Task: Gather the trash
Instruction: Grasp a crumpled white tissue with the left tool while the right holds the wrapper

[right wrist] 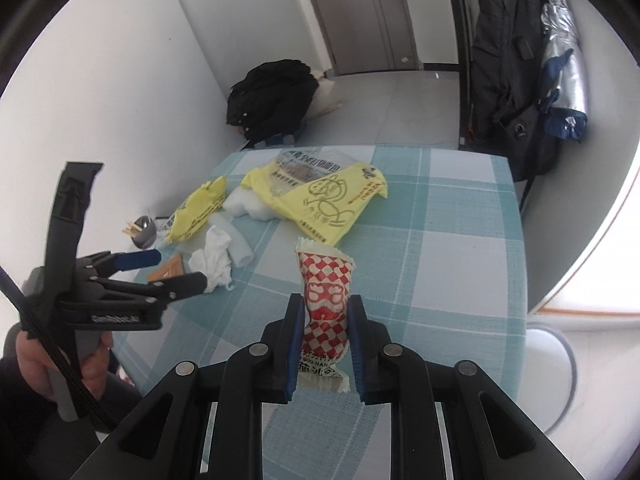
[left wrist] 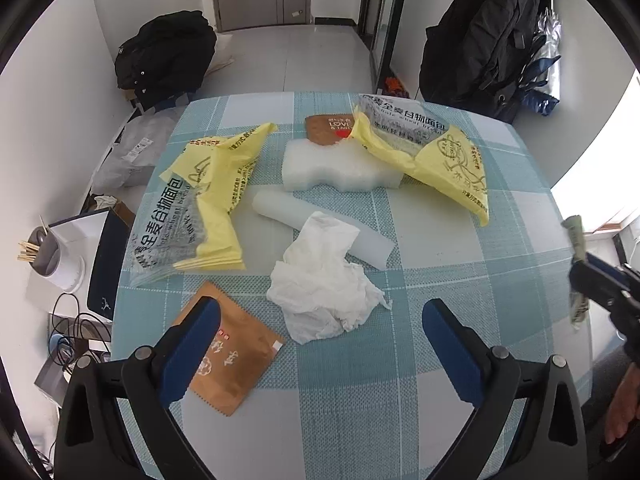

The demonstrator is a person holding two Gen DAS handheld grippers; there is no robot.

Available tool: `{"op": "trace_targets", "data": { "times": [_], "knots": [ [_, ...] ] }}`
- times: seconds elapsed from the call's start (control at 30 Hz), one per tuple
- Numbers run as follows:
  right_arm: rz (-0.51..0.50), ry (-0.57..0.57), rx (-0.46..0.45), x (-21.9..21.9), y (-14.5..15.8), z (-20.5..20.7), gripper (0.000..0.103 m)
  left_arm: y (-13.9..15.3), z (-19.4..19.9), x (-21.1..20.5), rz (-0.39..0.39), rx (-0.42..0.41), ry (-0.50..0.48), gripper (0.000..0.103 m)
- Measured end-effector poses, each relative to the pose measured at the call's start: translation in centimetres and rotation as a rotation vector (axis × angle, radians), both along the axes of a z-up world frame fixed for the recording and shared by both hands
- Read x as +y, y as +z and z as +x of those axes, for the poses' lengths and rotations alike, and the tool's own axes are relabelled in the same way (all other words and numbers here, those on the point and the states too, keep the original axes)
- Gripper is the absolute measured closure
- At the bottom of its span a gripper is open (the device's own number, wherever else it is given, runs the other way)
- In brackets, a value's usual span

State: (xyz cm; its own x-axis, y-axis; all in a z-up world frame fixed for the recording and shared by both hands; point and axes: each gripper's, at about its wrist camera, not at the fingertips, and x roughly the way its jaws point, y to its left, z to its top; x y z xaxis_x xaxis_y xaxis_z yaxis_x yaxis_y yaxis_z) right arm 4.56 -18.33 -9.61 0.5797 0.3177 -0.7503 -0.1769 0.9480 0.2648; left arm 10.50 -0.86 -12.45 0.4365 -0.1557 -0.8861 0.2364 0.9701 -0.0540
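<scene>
1. Red-and-white checked snack wrapper (right wrist: pixel 326 304) pinched at mid-length between blue pads of right gripper (right wrist: pixel 325 320); held upright, clear of the table, crimped ends sticking out above and below the pads.
2. Same wrapper (left wrist: pixel 576 272) visible edge-on at far right of left wrist view, clamped in right gripper (left wrist: pixel 580 276).
3. Left gripper (left wrist: pixel 320 324) spread wide, nothing between its fingers; hovering over near part of table, above crumpled white tissue (left wrist: pixel 320 284) and brown sachet (left wrist: pixel 232 356).
4. Left gripper (right wrist: pixel 180 272) at left of right wrist view, handle gripped by a hand (right wrist: pixel 60 364).
5. Remaining trash on blue-and-white checked tablecloth (left wrist: pixel 460 272): two yellow bread bags, one left (left wrist: pixel 204 200), one right (left wrist: pixel 432 148); white foam block (left wrist: pixel 336 168) between them; translucent foam roll (left wrist: pixel 320 224) partly under tissue; second brown sachet (left wrist: pixel 328 130) at far side, touching foam block.
6. Off table: black bag (left wrist: pixel 168 56) on floor, dark coat (left wrist: pixel 492 32) hanging at right, grey cup of sticks (left wrist: pixel 44 252) at left.
</scene>
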Motion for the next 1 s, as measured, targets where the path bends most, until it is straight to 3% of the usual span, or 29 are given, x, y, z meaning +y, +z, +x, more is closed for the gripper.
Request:
{"op": "trace_targets", "data": {
  "times": [0.1, 0.2, 0.3, 0.5, 0.67, 0.73, 0.83, 0.93, 1.0],
  "knots": [
    [0.022, -0.023, -0.014, -0.9, 0.5, -0.1, 0.082, -0.2, 0.4, -0.4, 0.012, 0.003, 0.003, 0.004],
    [0.034, -0.034, -0.019, -1.4, 0.8, -0.1, 0.082, -0.7, 0.7, -0.9, 0.084, -0.003, 0.017, 0.005],
    [0.040, -0.036, -0.013, -1.8, 0.7, 0.0, 0.082, -1.3, 0.9, -1.1, 0.096, 0.011, 0.011, 0.011],
    [0.052, -0.041, -0.008, -2.3, 0.8, 0.1, 0.082, -1.9, 1.1, -1.2, 0.092, 0.035, 0.007, 0.036],
    [0.059, -0.042, -0.003, -2.4, 0.9, 0.1, 0.082, -1.6, 0.8, -1.6, 0.047, 0.042, -0.027, 0.076],
    [0.054, -0.044, -0.001, -2.3, 0.8, 0.1, 0.082, -1.5, 0.5, -1.9, 0.045, 0.042, -0.038, 0.084],
    [0.058, -0.041, 0.005, -2.2, 0.8, 0.1, 0.082, -1.3, 0.2, -1.8, 0.020, 0.051, -0.037, 0.090],
    [0.054, -0.039, -0.007, -1.9, 1.2, 0.0, 0.082, -0.9, -0.2, -1.3, -0.041, 0.074, -0.040, 0.092],
    [0.044, -0.039, -0.017, -1.8, 1.4, -0.1, 0.082, -0.4, -0.6, -1.4, -0.038, 0.078, -0.049, 0.092]
  ]
}}
